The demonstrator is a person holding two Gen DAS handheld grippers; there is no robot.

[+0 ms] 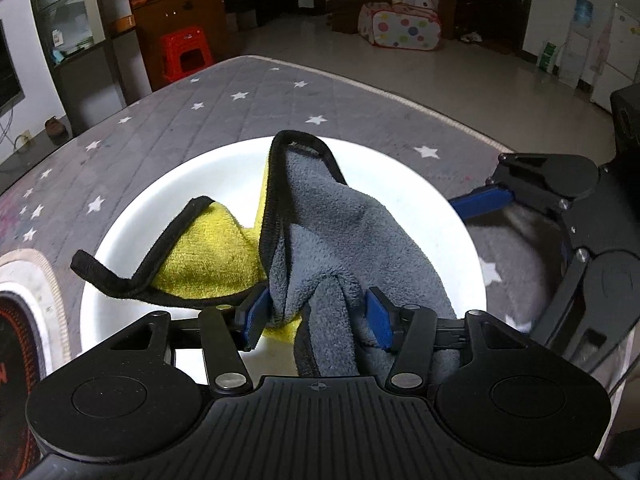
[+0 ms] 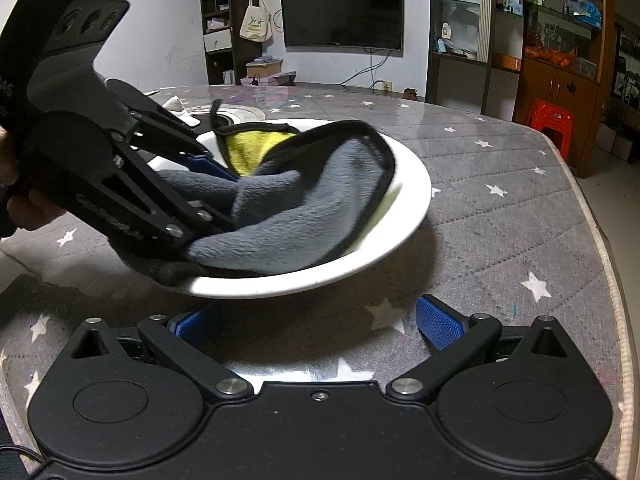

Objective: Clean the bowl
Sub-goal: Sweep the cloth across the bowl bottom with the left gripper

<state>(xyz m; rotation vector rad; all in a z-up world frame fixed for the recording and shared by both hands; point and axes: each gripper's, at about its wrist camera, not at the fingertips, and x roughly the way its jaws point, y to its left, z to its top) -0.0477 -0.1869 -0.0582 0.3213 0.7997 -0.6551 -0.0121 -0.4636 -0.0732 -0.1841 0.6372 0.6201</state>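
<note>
A white bowl [image 1: 132, 216] sits on the grey star-patterned table cover [image 1: 192, 120]. My left gripper [image 1: 318, 316] is shut on a grey and yellow cloth [image 1: 344, 224] with black trim, and the cloth lies inside the bowl. In the right wrist view the bowl [image 2: 404, 196] is just ahead, with the cloth [image 2: 312, 196] and the left gripper [image 2: 212, 184] reaching into it from the left. My right gripper [image 2: 320, 324] is open and empty, low over the table at the bowl's near rim. It also shows in the left wrist view [image 1: 484, 198] at the bowl's right edge.
A round inset [image 2: 240, 114] in the table lies behind the bowl. The table edge [image 2: 596, 232] runs along the right. A red stool [image 2: 550, 124] stands on the floor beyond it. A television [image 2: 342, 12] hangs on the far wall.
</note>
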